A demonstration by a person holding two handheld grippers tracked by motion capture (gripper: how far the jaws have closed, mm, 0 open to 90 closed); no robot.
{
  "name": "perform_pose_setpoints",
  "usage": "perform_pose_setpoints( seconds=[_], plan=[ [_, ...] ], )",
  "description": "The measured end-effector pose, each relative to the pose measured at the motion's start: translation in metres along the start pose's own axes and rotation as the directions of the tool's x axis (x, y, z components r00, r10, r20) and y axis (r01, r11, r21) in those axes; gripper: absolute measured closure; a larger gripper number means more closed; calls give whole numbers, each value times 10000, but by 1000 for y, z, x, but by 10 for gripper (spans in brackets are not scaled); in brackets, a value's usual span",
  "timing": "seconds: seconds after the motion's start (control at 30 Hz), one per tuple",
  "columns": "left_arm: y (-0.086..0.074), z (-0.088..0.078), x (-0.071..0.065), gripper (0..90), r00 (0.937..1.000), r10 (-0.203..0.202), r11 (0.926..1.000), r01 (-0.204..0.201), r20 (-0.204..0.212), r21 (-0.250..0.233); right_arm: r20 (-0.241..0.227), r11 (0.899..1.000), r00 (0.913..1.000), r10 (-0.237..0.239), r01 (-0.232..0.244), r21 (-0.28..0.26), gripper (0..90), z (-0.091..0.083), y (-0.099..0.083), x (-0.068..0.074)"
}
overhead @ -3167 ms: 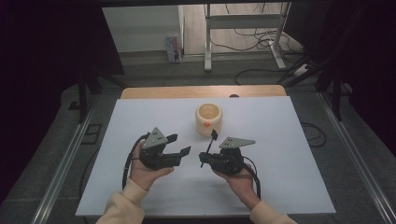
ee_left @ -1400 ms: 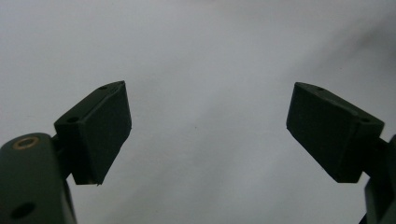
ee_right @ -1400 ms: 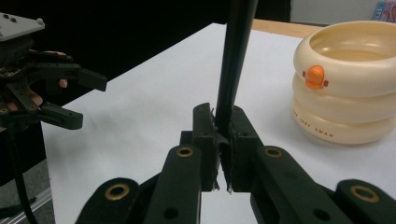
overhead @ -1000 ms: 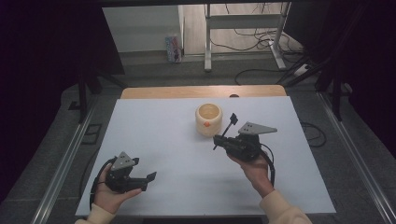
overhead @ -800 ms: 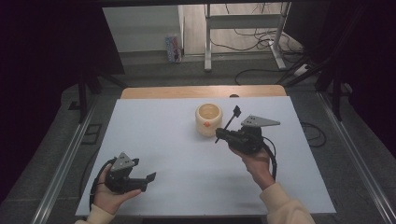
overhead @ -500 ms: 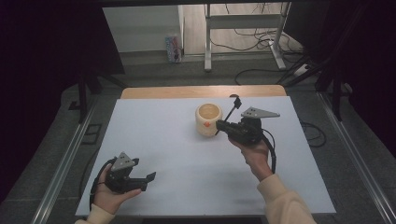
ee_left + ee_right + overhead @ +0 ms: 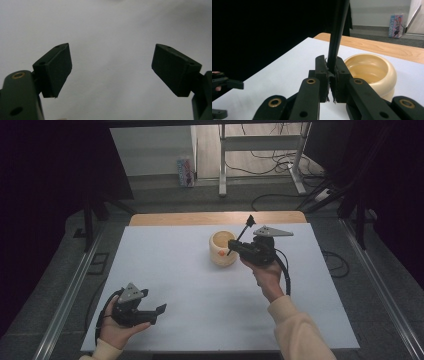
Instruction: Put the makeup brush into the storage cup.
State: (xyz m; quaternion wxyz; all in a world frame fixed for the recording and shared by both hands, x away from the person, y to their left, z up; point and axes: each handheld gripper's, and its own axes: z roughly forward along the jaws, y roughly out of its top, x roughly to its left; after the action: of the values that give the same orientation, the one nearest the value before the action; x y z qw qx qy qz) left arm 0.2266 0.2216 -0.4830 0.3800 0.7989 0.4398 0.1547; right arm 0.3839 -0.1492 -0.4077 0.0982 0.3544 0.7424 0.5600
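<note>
Looking down from the high view, the right hand-held gripper (image 7: 239, 247) is clenched on a thin black stick-like tool (image 7: 242, 234) with a small flared tip, which slants up and away from the jaws, its lower end at the near rim of a cream ribbed pot (image 7: 222, 248). The pot stands on the white bench (image 7: 200, 290) near the far middle, squat and round, open at the top, with a small orange mark low on its side. The left hand-held gripper (image 7: 159, 310) rests near the bench's front left corner, well apart from the pot, with its jaws released.

In the left gripper view, the left hand-held gripper (image 7: 111, 71) has its two black pads spread wide over bare white bench surface, nothing between them.

In the right gripper view, the right hand-held gripper (image 7: 331, 75) pinches the black tool (image 7: 337, 35), which rises steeply out of frame. The pot (image 7: 372, 72) sits just beyond, glossy and hollow, with a rounded bulging lip.
</note>
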Motion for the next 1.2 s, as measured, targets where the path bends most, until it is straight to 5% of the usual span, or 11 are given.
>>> perform_pose_setpoints(
  seconds=[1.2],
  plan=[
    [1, -4, 1, 180, 9998, -87, 9994, 93, 183, -348, 670, 10000, 9977, -51, 50, 22, 844, 27, 28, -16]
  ],
)
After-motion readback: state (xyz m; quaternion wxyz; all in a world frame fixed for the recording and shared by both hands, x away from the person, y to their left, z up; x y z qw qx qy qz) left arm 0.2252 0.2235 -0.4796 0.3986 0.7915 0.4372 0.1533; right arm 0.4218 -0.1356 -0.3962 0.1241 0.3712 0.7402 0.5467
